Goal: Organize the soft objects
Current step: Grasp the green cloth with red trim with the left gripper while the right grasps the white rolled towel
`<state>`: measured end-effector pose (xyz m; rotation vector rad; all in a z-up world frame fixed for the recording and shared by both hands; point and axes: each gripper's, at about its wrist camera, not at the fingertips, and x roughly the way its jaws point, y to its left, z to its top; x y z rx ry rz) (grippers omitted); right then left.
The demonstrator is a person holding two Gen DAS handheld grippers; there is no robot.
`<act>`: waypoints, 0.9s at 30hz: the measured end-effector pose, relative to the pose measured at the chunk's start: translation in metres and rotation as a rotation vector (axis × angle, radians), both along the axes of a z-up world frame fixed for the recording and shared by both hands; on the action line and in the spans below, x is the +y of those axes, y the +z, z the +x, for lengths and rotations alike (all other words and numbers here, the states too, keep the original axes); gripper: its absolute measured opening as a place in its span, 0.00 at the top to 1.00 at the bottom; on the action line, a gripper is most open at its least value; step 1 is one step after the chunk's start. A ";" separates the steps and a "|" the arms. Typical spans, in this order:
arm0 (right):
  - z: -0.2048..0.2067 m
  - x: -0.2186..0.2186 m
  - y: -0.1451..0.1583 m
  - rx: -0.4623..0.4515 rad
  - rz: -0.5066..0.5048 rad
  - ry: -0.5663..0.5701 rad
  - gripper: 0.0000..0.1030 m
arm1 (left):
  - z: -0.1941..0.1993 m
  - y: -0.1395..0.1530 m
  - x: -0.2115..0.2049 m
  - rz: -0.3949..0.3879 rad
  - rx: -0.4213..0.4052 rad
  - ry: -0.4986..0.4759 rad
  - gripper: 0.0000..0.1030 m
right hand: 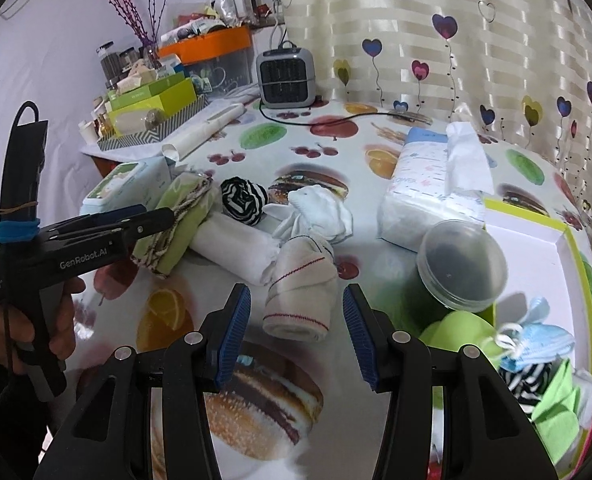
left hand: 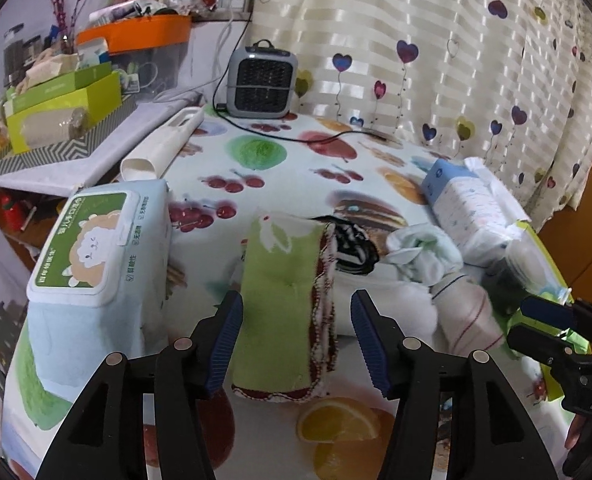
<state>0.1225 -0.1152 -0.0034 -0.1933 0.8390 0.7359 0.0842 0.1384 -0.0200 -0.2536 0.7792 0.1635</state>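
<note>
In the left wrist view a folded green towel [left hand: 284, 300] with a red-and-white edge lies on the table between the fingers of my left gripper [left hand: 296, 344]. The jaws stand wide and the right pad is clear of the towel. In the right wrist view a rolled white cloth with red stitching [right hand: 300, 292] lies between the fingers of my right gripper [right hand: 296, 332], with a gap on each side. That view also shows the left gripper [right hand: 156, 214] over the green towel [right hand: 180, 220], held by a hand.
A striped black-and-white sock ball [right hand: 242, 200], a white roll [right hand: 236, 248] and a pale bundle [right hand: 320, 212] lie mid-table. A wipes pack [left hand: 96, 248] stands left, a tissue pack [right hand: 428, 184] and clear jar [right hand: 462, 264] right. A green-edged box [right hand: 528, 232] holds soft items. A heater [left hand: 262, 80] stands behind.
</note>
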 end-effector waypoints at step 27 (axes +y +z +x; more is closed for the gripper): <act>0.026 0.033 -0.036 0.038 -0.182 0.005 0.54 | 0.012 -0.022 -0.012 0.094 0.055 -0.007 0.60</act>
